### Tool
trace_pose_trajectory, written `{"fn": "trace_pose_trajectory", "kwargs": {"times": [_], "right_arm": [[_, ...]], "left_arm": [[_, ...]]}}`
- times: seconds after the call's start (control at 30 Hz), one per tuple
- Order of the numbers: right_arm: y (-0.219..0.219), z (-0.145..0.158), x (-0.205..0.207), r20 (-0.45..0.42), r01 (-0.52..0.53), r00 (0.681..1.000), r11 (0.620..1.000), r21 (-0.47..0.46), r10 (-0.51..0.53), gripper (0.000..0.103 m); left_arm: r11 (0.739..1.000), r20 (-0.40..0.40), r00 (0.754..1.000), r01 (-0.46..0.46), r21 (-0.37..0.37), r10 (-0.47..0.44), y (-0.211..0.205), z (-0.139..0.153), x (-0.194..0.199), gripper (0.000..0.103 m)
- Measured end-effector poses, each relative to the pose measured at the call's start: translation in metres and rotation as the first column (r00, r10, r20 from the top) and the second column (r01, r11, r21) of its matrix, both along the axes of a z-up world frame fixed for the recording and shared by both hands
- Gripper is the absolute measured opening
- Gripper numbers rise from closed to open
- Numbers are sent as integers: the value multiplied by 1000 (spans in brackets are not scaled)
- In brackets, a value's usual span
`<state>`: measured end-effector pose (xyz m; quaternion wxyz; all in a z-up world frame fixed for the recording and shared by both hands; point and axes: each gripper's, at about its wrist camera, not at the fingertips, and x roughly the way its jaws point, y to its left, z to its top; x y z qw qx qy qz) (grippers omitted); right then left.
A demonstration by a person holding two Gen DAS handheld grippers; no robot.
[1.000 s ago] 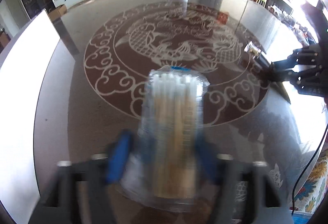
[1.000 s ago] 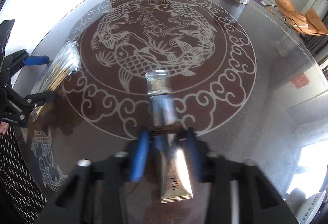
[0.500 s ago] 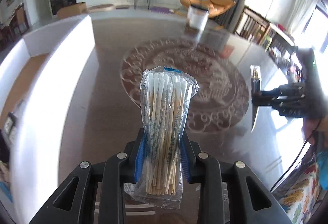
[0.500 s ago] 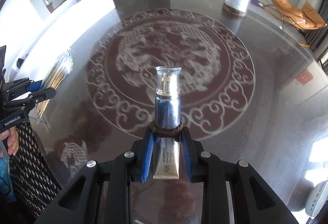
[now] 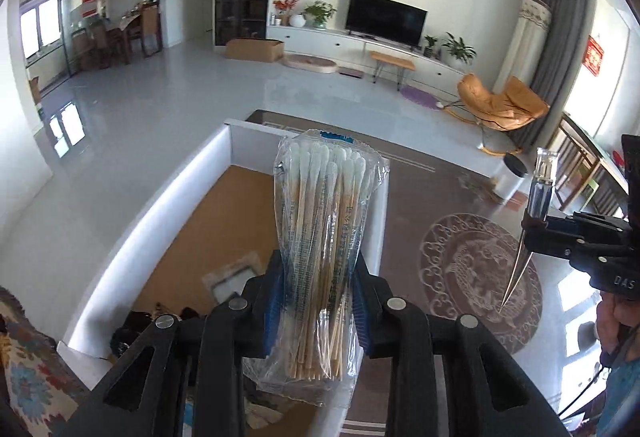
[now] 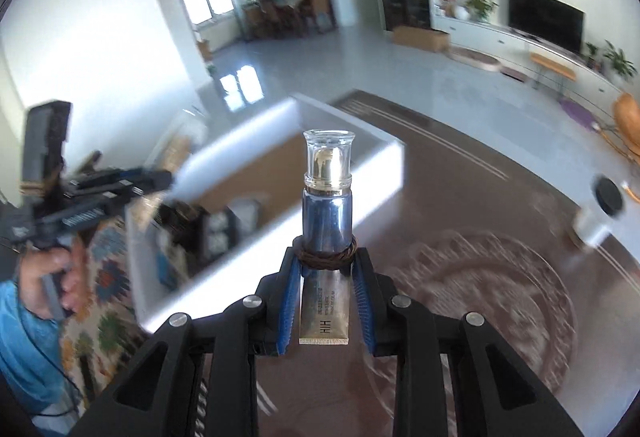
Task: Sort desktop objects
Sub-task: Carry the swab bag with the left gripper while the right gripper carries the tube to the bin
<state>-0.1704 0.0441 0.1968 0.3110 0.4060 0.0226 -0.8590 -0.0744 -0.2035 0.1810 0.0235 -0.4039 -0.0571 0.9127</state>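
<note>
Left wrist alone shows its claw pinching the swab pack; right claw pinches a tube.

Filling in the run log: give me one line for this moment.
left gripper: shut on swab pack | right gripper: shut on tube | white box: ahead

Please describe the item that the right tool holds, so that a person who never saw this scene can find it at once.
Start at the dark table with the pale round pattern. Above its near edge, the right tool grips a cosmetic tube. It alone has a clear cap, a blue body and a flat gold tail; the left tool holds a bag of cotton swabs.
</note>
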Motion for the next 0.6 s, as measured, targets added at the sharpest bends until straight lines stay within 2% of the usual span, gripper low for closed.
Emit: {"fn": "trace_pose_trajectory", "kwargs": {"times": [0.1, 0.17, 0.33, 0.43, 0.57, 0.6], "right_arm": [[-55, -3, -23, 10, -47, 999, 999, -23, 47, 27], [-95, -18, -41, 39, -73, 997, 997, -10, 73, 27], [-174, -85, -84, 109, -108, 990, 986, 130, 94, 27], [-200, -127, -105, 180, -113, 981, 977, 183, 80, 27], [-217, -159, -119, 229, -114, 971, 969, 218, 63, 28], [-220, -164, -123, 237, -116, 969, 969, 220, 62, 28]], "left_arm": [[998, 47, 997, -53, -22, 54, -30, -21, -20, 30], [997, 86, 993, -73, -28, 75, -41, -42, -36, 30], [993, 198, 973, -113, -32, 117, -67, -98, -77, 30], [992, 248, 960, -127, -22, 128, -75, -124, -97, 30], [990, 299, 944, -141, -18, 140, -80, -151, -110, 31], [989, 316, 938, -148, -12, 144, -81, -156, -115, 33]]}}
